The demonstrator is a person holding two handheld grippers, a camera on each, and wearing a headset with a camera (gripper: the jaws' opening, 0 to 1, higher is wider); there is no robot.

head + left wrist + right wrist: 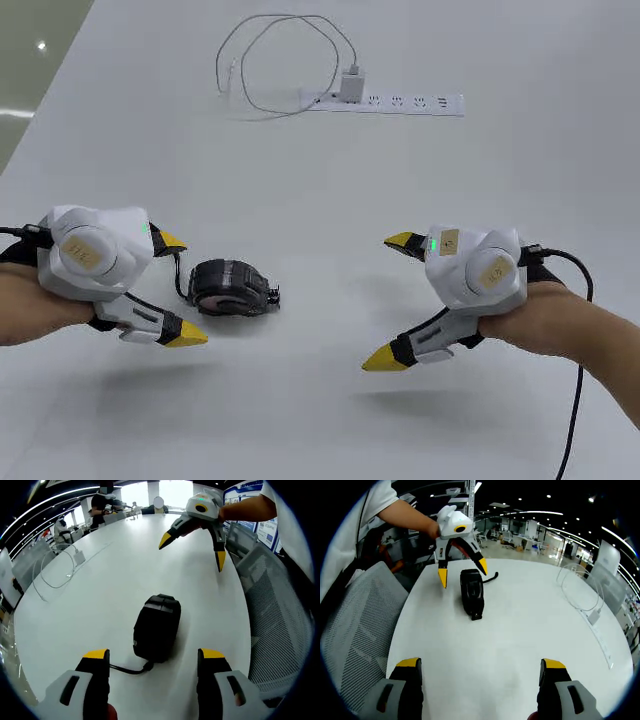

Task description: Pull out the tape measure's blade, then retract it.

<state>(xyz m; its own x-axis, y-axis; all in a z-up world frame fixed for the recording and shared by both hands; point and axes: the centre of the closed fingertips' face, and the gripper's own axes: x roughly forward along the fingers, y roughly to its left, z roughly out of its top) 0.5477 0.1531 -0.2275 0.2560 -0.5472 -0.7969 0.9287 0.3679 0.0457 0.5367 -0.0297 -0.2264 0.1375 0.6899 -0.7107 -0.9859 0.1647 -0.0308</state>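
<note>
A black tape measure (231,287) lies on the white table, its blade wound in and a black wrist loop at its left side. My left gripper (183,288) is open, its yellow-tipped fingers on either side of the case's left end without touching it. In the left gripper view the tape measure (157,626) sits just beyond the gripper's own fingertips (96,654). My right gripper (393,298) hangs open a good way right of the case, nothing between its fingers. The right gripper view shows the tape measure (472,593) ahead with the left gripper (462,570) over its far end.
A white power strip (395,101) with a plugged-in charger (352,84) and a looped white cable (270,60) lies at the table's far side. A mesh office chair (355,625) stands at the table's edge. Bare tabletop lies between the two grippers.
</note>
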